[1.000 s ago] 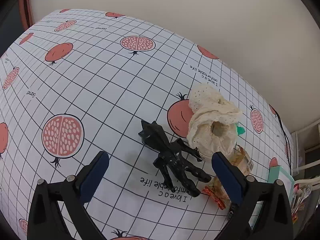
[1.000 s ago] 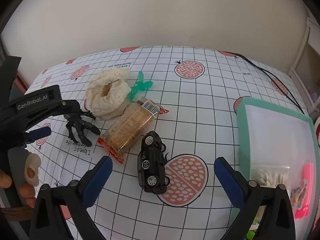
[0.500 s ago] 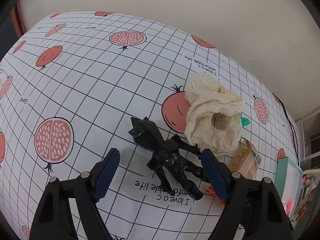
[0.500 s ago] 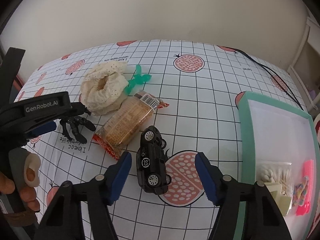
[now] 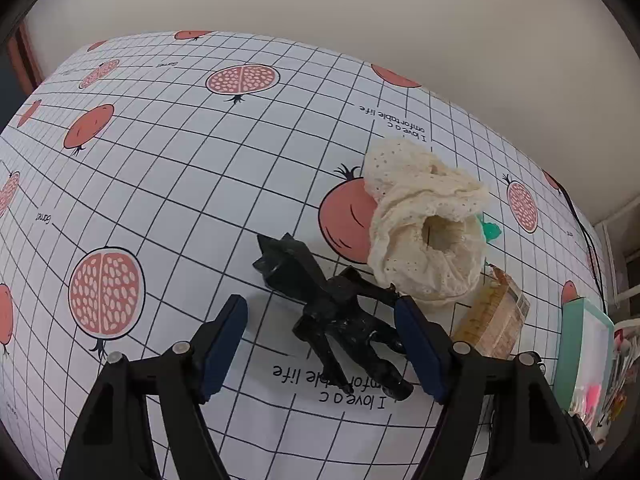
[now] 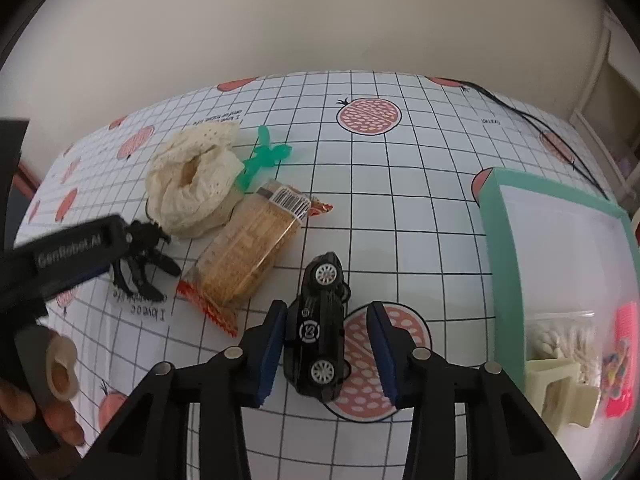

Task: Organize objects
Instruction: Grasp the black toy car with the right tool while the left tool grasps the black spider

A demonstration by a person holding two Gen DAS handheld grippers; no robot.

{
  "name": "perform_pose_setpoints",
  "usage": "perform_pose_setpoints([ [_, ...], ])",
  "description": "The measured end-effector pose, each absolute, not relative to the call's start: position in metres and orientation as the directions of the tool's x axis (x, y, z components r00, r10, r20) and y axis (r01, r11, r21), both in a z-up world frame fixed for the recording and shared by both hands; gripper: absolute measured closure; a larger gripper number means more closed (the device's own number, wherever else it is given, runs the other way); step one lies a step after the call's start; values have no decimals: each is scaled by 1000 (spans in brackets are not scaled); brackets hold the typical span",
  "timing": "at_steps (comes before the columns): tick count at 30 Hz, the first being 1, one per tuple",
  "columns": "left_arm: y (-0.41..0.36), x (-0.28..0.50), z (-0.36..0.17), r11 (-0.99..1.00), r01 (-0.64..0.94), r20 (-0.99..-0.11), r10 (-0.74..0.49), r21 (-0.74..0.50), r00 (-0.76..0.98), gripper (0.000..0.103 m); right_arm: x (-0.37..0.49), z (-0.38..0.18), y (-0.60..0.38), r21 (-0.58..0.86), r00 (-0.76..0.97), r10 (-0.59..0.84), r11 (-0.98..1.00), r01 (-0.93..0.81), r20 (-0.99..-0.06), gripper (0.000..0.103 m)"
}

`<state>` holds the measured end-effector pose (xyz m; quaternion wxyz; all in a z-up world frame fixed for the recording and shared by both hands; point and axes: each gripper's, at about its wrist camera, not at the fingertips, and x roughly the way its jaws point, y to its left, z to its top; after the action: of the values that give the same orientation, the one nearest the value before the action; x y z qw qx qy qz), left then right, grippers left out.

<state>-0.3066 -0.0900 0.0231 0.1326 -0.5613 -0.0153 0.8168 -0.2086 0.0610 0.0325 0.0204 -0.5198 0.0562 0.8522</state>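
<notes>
The surface (image 6: 400, 184), a gridded cloth printed with pomegranates, carried a teal tray (image 6: 494, 240) at 3 o'clock in the right wrist view. A cracker packet (image 6: 248, 256) lay at 10 o'clock from the right gripper (image 6: 326, 344), touching a cream lace cloth (image 6: 192, 184). The right gripper's jaws stood released around a black toy car (image 6: 318, 332), which lay on its side between them, wheels showing. The left gripper (image 5: 320, 344) was likewise released, its jaws straddling a glossy black figure (image 5: 332, 312) lying flat, its head at 11 o'clock.
</notes>
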Motion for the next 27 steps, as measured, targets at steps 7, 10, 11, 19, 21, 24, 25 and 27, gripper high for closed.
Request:
perform_pose_setpoints([
  [7,-91,-311,23,-954,-196,-903,280,-226,-325,26,-219,29,64,92,-459,-18,-986,-139,-889,72],
  [10,-89,-313,24,-953,-200,-902,284,-228,-324,26,-220,28,64,98,-457,-22,-985,-143,-889,73],
  [11,-89,-313,24,-953,-200,-902,285,-229,-324,26,-220,28,65,103,-455,-25,-984,-147,-890,73],
  [19,-90,-312,23,-944,-191,-894,319,-270,-315,26,-226,32,72,141,-454,-44,-973,-182,-890,73],
  [21,-95,-312,24,-943,-178,-891,325,-281,-316,26,-229,33,73,144,-455,-41,-971,-193,-889,73],
  [24,-97,-313,25,-945,-175,-892,319,-275,-321,26,-232,33,77,150,-459,-33,-964,-220,-888,73],
  [25,-96,-312,25,-946,-180,-892,316,-270,-324,26,-232,33,78,153,-460,-32,-962,-228,-888,73],
  [27,-93,-312,25,-948,-190,-894,305,-254,-328,26,-235,33,80,155,-460,-31,-960,-235,-888,73],
])
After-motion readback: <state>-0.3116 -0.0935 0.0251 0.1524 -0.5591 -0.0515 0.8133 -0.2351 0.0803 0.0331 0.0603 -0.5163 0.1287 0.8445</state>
